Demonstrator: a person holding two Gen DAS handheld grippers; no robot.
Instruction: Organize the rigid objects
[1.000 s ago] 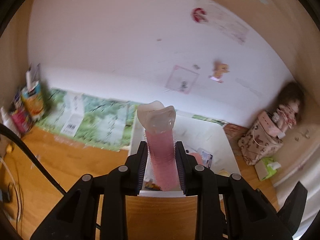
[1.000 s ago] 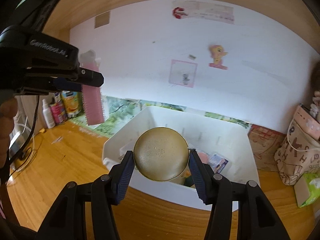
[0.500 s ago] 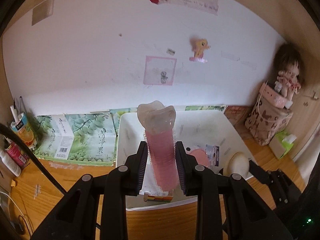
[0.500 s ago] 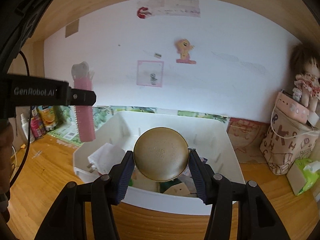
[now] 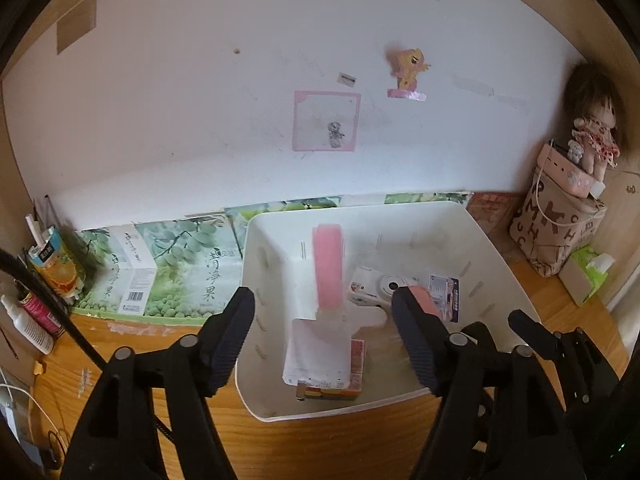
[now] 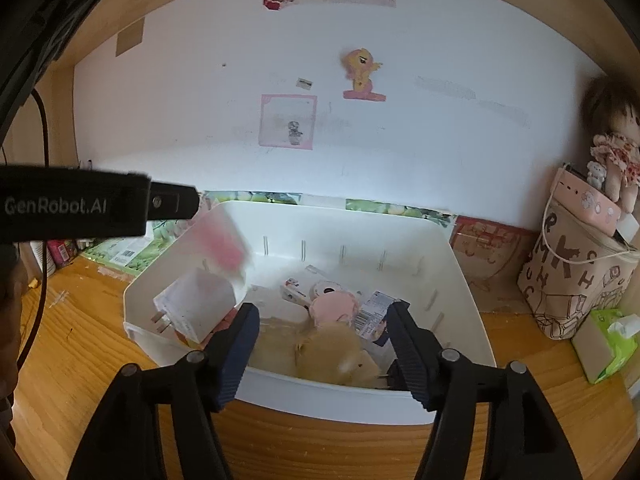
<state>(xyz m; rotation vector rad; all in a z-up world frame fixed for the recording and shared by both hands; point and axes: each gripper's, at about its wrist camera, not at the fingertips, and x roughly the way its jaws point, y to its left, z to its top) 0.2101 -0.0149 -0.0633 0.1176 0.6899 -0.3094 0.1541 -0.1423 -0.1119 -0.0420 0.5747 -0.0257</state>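
Over the white bin (image 5: 249,280) my left gripper (image 5: 324,334) has its jaws opening, and nothing is between the pads. The pink tooth-topped stick (image 5: 328,268) is a blur, dropping into the bin above a white charger (image 5: 316,356). My right gripper (image 6: 322,354) hangs over the bin's front wall (image 6: 320,390), its jaws also opening. The round golden disc (image 6: 340,354) is blurred below them, free of the pads and falling among the bin's contents. In the right wrist view the pink stick (image 6: 222,246) streaks past the left gripper's finger (image 6: 172,204).
The bin holds a white camera (image 5: 380,288), a pink piece (image 6: 334,306) and a card (image 5: 444,292). Green printed boxes (image 5: 168,268) line the wall. A letter-print bag (image 6: 572,276) with a doll (image 6: 612,148) and a green tissue pack (image 6: 604,344) stand right; bottles (image 5: 28,320) stand left.
Both grippers have spread their jaws. The pink stick has left the left gripper and the golden disc has left the right one; both are dropping into the bin.
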